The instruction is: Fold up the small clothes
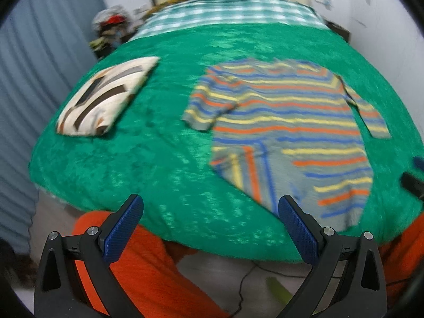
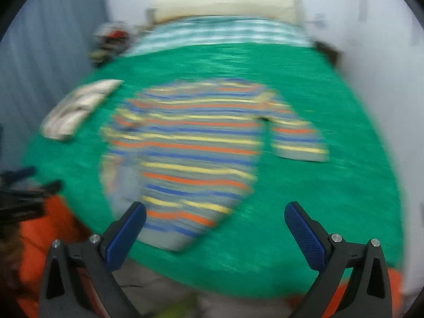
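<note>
A small striped shirt (image 1: 286,132) in grey, orange, yellow and blue lies flat on the green bedspread (image 1: 159,145), sleeves out, with its lower left corner turned over. The right wrist view shows the same shirt (image 2: 190,153), blurred. My left gripper (image 1: 210,209) is open and empty, held above the near edge of the bed, left of the shirt's hem. My right gripper (image 2: 215,217) is open and empty too, over the hem's right part. A folded cream garment with dark blocks (image 1: 106,98) rests at the left.
A checked sheet (image 1: 228,13) and headboard lie at the far end. A cluttered pile (image 1: 111,31) sits by the curtain on the left. A person's orange trousers (image 1: 148,265) stand at the bed's near edge. A cable (image 1: 243,286) runs on the floor.
</note>
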The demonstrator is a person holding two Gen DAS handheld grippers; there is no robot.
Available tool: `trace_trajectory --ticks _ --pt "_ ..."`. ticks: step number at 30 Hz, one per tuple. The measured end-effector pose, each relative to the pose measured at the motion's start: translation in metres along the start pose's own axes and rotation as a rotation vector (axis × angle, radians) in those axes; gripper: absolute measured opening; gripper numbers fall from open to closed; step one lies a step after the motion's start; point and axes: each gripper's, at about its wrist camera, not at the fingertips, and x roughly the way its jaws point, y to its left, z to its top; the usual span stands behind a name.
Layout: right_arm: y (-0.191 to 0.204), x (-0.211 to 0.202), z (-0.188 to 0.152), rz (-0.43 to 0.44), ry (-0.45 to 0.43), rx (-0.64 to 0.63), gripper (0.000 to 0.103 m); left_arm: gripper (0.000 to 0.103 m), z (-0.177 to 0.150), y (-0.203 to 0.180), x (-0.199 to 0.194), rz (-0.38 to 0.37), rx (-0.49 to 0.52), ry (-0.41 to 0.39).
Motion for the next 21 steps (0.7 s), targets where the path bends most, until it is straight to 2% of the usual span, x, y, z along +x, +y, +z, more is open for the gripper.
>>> trace_trajectory --ticks 4,7,9,10,11,12,13,14,16,17,20,21 --pt "0.024 0.082 0.016 0.259 0.093 -0.049 0.103 0.102 -0.003 0.033 -0.002 -0.022 -0.122 0.008" --pt "0.032 0.162 0.018 0.286 0.211 0.021 0.103 0.102 -0.010 0.047 -0.003 -0.012 -0.172 0.021" --pt "0.047 0.198 0.012 0.295 0.258 0.044 0.103 0.102 -0.013 0.055 -0.002 0.001 -0.192 0.024" --pt "0.060 0.200 0.008 0.338 0.250 0.025 0.103 0.102 -0.014 0.060 0.000 0.009 -0.202 0.024" --pt "0.077 0.197 0.004 0.459 0.251 -0.004 0.103 0.102 -0.015 0.067 0.002 0.017 -0.214 0.023" --pt "0.098 0.189 -0.004 0.641 0.276 -0.035 0.103 0.102 -0.015 0.072 0.005 0.022 -0.224 0.021" --pt "0.114 0.179 -0.011 0.759 0.302 -0.073 0.103 0.102 -0.014 0.079 0.009 0.026 -0.243 0.018" --pt "0.131 0.164 -0.019 0.836 0.323 -0.155 0.103 0.102 -0.014 0.085 0.012 0.025 -0.256 0.014" --pt "0.145 0.134 -0.034 0.891 0.320 -0.298 0.103 0.102 -0.011 0.094 0.024 0.002 -0.295 0.018" --pt "0.141 0.123 -0.038 0.899 0.314 -0.321 0.102 0.102 -0.010 0.096 0.032 -0.028 -0.311 0.026" --pt "0.088 0.097 -0.034 0.810 0.248 -0.242 0.102 0.102 -0.005 0.088 0.062 -0.164 -0.328 0.078" --pt "0.050 0.084 -0.029 0.751 0.197 -0.150 0.102 0.102 -0.004 0.081 0.075 -0.210 -0.321 0.103"
